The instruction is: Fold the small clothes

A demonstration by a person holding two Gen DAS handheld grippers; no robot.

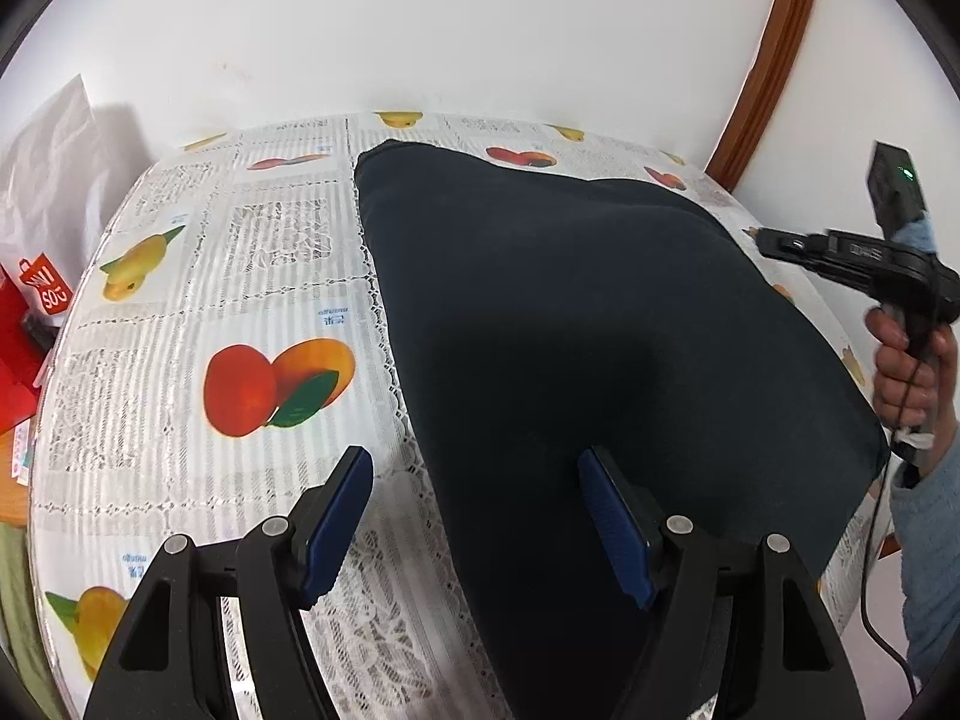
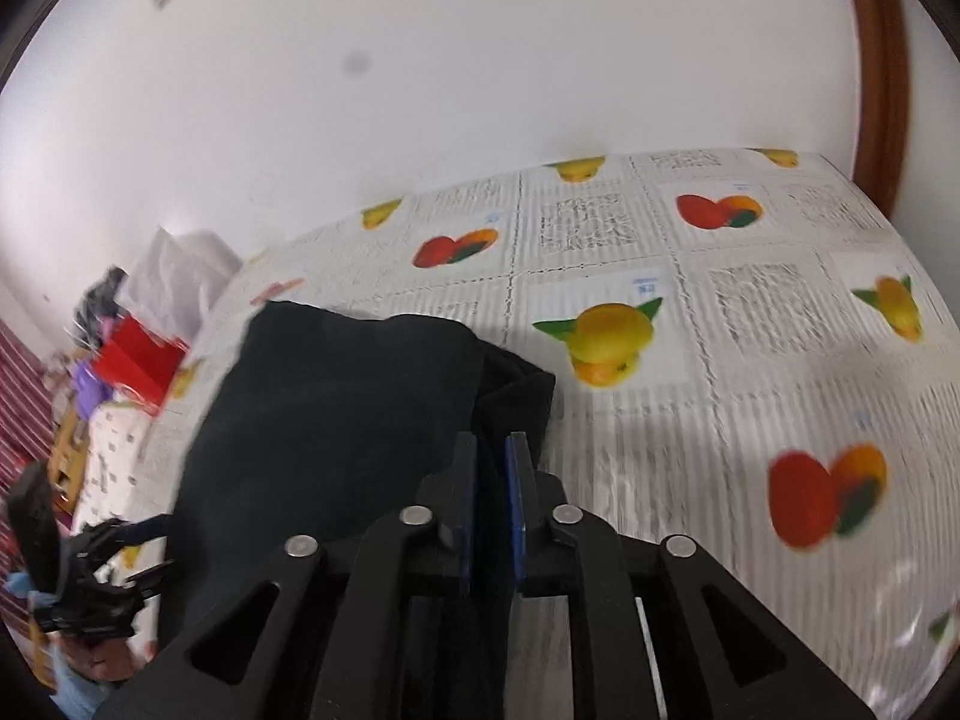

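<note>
A dark navy garment [image 1: 588, 324] lies spread on the fruit-print tablecloth [image 1: 228, 276]. My left gripper [image 1: 477, 480] is open over its near left edge, one blue finger over the cloth and one over the table. My right gripper [image 2: 495, 450] is shut on a fold of the garment [image 2: 336, 408] at its right edge and lifts it off the tablecloth [image 2: 690, 360]. The right gripper also shows at the right of the left wrist view [image 1: 768, 243], held by a hand.
A white wall stands behind the table. A white bag [image 1: 54, 180] and a red bag [image 1: 24, 324] sit off the table's left side. A wooden frame [image 1: 774, 54] rises at the back right. Clutter [image 2: 120, 360] lies beyond the table's left.
</note>
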